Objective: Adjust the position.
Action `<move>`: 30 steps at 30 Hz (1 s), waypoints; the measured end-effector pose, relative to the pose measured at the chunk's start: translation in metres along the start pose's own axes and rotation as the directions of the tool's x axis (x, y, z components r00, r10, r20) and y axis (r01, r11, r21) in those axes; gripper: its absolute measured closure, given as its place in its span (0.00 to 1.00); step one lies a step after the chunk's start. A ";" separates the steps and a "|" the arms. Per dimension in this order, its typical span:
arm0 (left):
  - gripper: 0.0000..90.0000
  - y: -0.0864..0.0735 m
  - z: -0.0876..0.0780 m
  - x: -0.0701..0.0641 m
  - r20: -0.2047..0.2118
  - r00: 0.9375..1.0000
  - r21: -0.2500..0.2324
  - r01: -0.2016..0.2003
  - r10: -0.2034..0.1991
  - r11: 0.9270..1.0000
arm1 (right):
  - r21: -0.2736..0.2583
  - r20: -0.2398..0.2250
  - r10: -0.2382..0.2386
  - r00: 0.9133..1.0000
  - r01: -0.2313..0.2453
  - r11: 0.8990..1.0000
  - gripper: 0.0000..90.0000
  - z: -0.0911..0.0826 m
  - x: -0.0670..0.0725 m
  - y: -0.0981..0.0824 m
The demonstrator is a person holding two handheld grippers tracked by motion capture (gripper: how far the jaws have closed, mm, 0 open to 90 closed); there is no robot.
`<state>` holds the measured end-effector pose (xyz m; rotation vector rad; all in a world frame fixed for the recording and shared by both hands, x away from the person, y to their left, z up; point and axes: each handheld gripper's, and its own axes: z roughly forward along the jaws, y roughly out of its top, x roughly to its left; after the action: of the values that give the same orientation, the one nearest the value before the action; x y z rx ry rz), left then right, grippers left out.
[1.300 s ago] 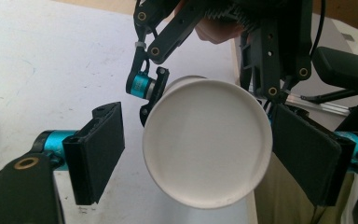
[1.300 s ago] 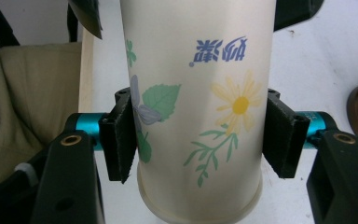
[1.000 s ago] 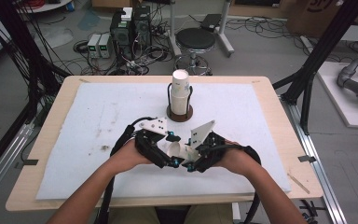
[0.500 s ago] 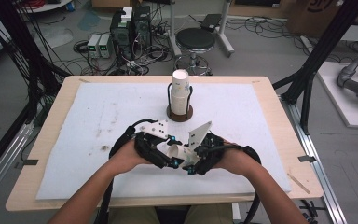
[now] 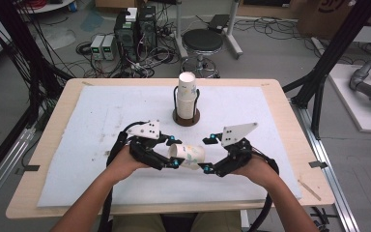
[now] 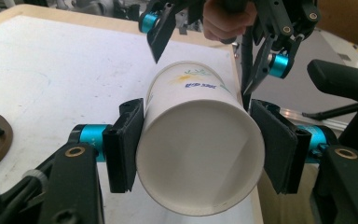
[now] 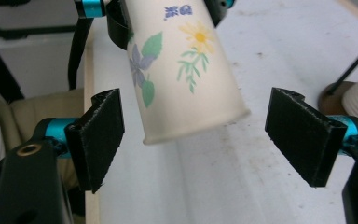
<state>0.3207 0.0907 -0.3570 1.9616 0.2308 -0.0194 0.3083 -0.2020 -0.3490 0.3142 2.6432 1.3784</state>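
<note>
Nearest the person, above the front of the white foam-covered wooden worktop (image 5: 101, 121): a white paper cup printed with flowers (image 5: 187, 155), tapered and smooth, held on its side between the two hands. Clamped near its open rim by the left gripper (image 5: 173, 152), whose flat black ribbed pads (image 6: 123, 144) press on opposite sides of the thin wall; hollow white inside seen down the mouth in the left gripper view. Narrow closed base, with its rolled edge, pointing at the right gripper (image 5: 207, 153), whose jaws stand wide apart on either side of the base without touching it; blocky matt black pads (image 7: 303, 135), blue metal collars behind them. Grey three-cornered plates riding atop both tools, black cables trailing back past the forearms.

Against a second ago: hands then packed close together with the cup hidden between them; now drawn apart, cup body plainly exposed. Left jaws closed onto the cup since then; right jaws have just been opening, off the base.

Farther out, mid-worktop: a stack of white paper cups (image 5: 187, 96) upright in a black wire holder on a round dark brown base (image 5: 186, 118), well apart from the held cup.
</note>
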 end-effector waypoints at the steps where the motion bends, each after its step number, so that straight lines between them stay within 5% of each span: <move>1: 0.42 -0.001 0.000 0.000 -0.002 1.000 -0.012 0.006 -0.006 1.000 | 0.000 0.000 0.000 1.000 0.000 1.000 0.22 0.000 0.000 0.000; 7: 0.42 -0.006 -0.003 0.001 -0.013 1.000 -0.056 0.009 -0.010 0.998 | -0.126 0.044 0.054 0.998 -0.048 0.991 0.22 -0.011 0.003 -0.019; 17: 0.42 -0.007 -0.005 -0.001 -0.005 1.000 -0.144 0.006 -0.007 0.990 | -0.232 0.059 0.131 0.990 -0.114 0.966 0.22 -0.007 0.009 -0.049; 30: 0.42 -0.005 -0.002 -0.004 0.023 1.000 -0.157 -0.010 0.014 0.988 | -0.243 0.000 0.127 0.992 -0.123 0.962 0.22 -0.001 0.007 -0.049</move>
<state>0.3156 0.0936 -0.3601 1.8046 0.1991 -0.0165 0.2955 -0.2283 -0.3894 0.4647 2.4424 1.7098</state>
